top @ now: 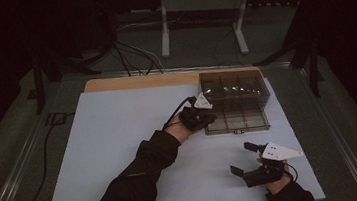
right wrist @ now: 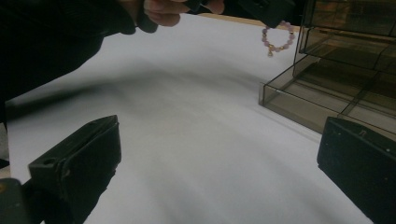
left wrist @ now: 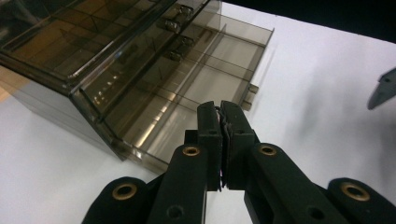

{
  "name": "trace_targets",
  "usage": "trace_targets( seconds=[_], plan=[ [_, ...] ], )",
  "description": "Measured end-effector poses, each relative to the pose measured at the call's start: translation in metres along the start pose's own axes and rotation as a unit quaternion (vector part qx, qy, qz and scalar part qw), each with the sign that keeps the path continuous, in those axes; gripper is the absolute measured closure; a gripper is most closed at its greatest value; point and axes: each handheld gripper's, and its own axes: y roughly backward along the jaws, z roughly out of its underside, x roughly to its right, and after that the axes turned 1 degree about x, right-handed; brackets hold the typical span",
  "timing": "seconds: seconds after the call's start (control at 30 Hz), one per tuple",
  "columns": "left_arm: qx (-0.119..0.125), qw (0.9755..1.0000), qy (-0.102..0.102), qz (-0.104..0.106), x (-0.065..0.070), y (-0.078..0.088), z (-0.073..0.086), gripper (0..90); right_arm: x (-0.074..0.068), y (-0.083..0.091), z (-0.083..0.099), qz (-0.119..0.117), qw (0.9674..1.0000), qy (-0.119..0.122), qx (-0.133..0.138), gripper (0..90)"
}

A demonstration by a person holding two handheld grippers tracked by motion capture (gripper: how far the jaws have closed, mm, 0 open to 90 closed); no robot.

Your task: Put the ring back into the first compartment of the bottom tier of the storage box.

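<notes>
High view: one white board (top: 121, 151) bears two tongs and one smoky plastic drawer box (top: 236, 92). Left tongs (top: 207, 119) are clamped on one pink bead bracelet (right wrist: 279, 38), which hangs under them just beside the box's one pulled-out drawer (top: 237, 121). Right tongs (top: 247, 157), nearer the person, stand wide open and hold nothing, well apart from the drawer.

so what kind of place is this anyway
Probably a lab or studio set up for recording handling work: a table under a white sheet, dark surroundings with cables on the floor, a metal stand behind, and a smoked plastic drawer box as the prop.
</notes>
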Motion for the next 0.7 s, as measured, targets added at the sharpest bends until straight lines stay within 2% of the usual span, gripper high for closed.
trace_targets(
  seconds=[0.07, 0.27, 0.43, 0.7],
  plan=[
    [-0.001, 1.0000, -0.003, 0.000, -0.001, -0.003, 0.000, 89.7, 0.000, 0.000, 0.000, 0.000, 1.0000, 0.000, 0.001, 0.0],
    [0.005, 0.9999, 0.016, 0.000, -0.006, -0.012, 0.001, 89.6, 0.000, 0.000, 0.000, -0.001, 1.0000, 0.000, 0.000, 0.0],
    [0.007, 0.9997, 0.023, -0.003, -0.008, -0.020, 0.004, 89.6, 0.000, 0.001, 0.000, 0.000, 1.0000, -0.001, 0.000, 0.0],
    [0.004, 0.9996, 0.027, 0.000, -0.008, -0.033, 0.006, 89.5, 0.000, 0.001, 0.000, 0.001, 1.0000, 0.000, -0.001, 0.0]
  ],
)
